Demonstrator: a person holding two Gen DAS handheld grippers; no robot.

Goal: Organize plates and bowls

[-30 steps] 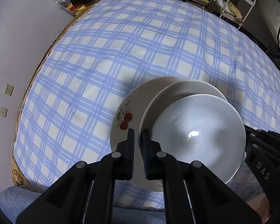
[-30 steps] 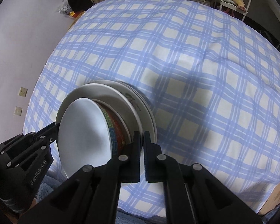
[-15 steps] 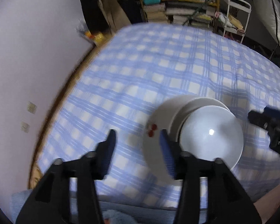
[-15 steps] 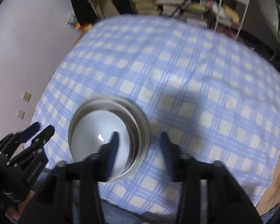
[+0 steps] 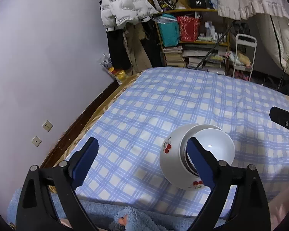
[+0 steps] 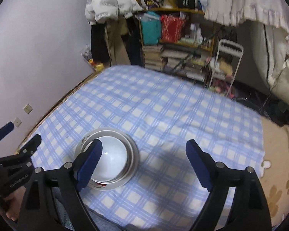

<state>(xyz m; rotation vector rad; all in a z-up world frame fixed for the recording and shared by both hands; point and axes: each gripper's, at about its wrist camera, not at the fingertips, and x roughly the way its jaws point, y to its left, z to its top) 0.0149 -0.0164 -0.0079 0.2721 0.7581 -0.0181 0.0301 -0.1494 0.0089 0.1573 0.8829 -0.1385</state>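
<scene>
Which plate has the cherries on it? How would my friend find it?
Look at the bed with the blue checked sheet. Near its front edge sits one stack of dishes, with a white bowl on top. The cherry plate is the widest one at the very bottom, the only one with red cherries painted on its rim.

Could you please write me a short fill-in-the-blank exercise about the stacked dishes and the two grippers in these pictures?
1. The white bowl sits on top of the stacked ____.
2. The bottom plate is printed with red ____.
3. The stack rests on a blue-and-white ____ cloth.
4. Nothing is held between the fingers of the left gripper or the right gripper; both are ____.

Missing words: plates; cherries; checked; opening
</scene>
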